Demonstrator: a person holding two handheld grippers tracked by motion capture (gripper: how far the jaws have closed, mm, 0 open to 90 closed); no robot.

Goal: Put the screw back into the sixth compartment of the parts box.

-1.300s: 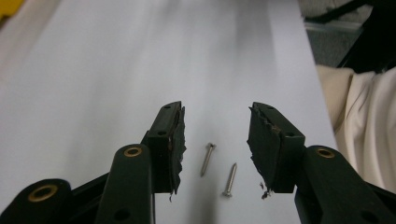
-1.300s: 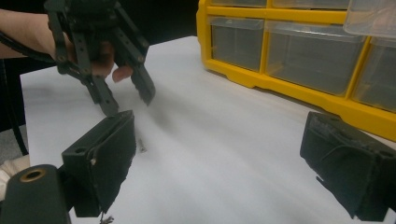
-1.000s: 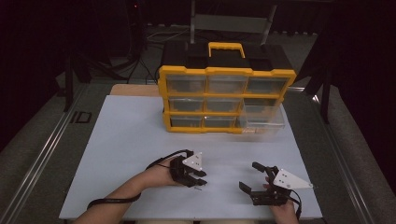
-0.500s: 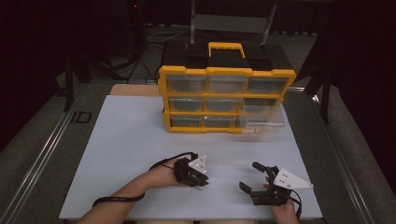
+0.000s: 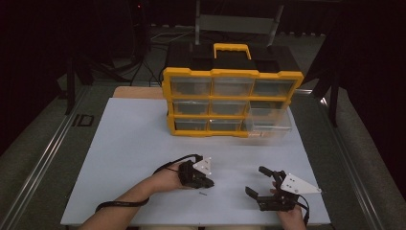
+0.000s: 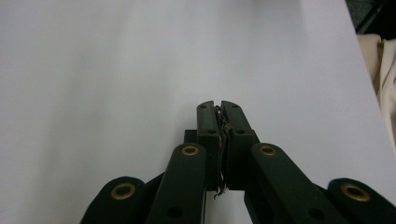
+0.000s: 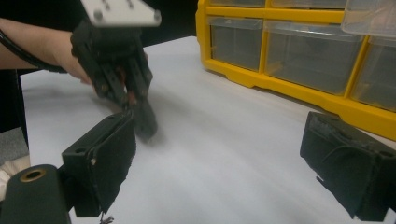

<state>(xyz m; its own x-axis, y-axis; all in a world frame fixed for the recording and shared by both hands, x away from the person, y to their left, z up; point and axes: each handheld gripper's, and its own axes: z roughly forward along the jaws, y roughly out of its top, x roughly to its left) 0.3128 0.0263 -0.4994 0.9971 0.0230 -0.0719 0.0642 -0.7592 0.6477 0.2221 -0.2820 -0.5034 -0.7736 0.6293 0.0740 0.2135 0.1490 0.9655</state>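
My left gripper (image 5: 208, 182) rests low on the white table (image 5: 134, 143) at the near middle, held by a hand, its jaws pressed together. In the left gripper view the left gripper (image 6: 218, 108) is shut with nothing visible between the frayed pads. A tiny dark item (image 5: 203, 194), too small to identify, lies on the table just in front of it. To the right, my right gripper (image 5: 256, 181) stands open near the table's front edge, with nothing between its pads (image 7: 107, 163). The right gripper view shows the left gripper (image 7: 142, 122) tip-down on the table.
A yellow organiser (image 5: 232, 103) with a handle and several clear drawers stands at the far middle of the table. Its lower right drawer (image 5: 268, 122) is pulled out. Dark floor and metal rails (image 5: 43, 153) surround the table.
The left hand and its gripper have shifted very slightly. The right gripper has stayed in place, still open.
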